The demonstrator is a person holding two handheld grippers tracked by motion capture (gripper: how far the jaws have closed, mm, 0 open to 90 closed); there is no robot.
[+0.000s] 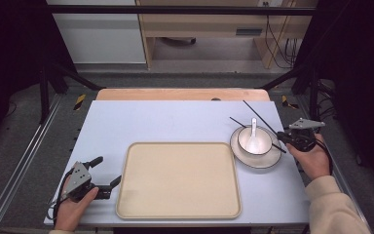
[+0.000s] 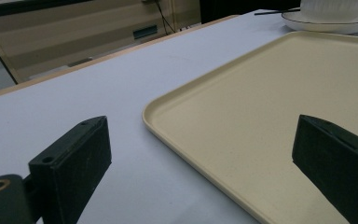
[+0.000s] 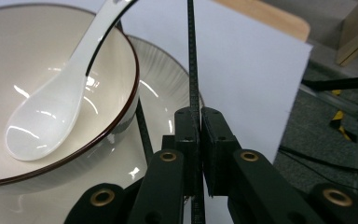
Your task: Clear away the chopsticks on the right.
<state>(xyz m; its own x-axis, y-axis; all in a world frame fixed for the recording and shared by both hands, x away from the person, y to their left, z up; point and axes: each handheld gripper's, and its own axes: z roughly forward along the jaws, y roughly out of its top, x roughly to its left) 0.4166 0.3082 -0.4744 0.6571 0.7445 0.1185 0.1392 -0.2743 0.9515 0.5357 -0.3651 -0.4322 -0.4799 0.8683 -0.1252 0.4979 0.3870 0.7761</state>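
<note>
One chopstick [image 3: 191, 56] clamped in right hand-held gripper [image 3: 199, 126], beside bowl [image 3: 121, 107].

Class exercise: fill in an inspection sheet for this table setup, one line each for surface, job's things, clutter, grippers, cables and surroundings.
Surface: pale lavender-blue tabletop with a wooden strip along its far edge.
Job's things: empty rectangular beige plastic tray at centre; white ceramic bowl with dark rim standing on a white saucer plate, a white ceramic spoon resting in the bowl; two thin black chopsticks, one clamped by the right gripper, the other lying across the plate behind the bowl.
Clutter: nothing seen.
Grippers: left gripper open, by the tray's near-left corner; right gripper shut on a chopstick.
Cables: black cable trailing from the left gripper.
Surroundings: wooden furniture and grey floor beyond.
</note>
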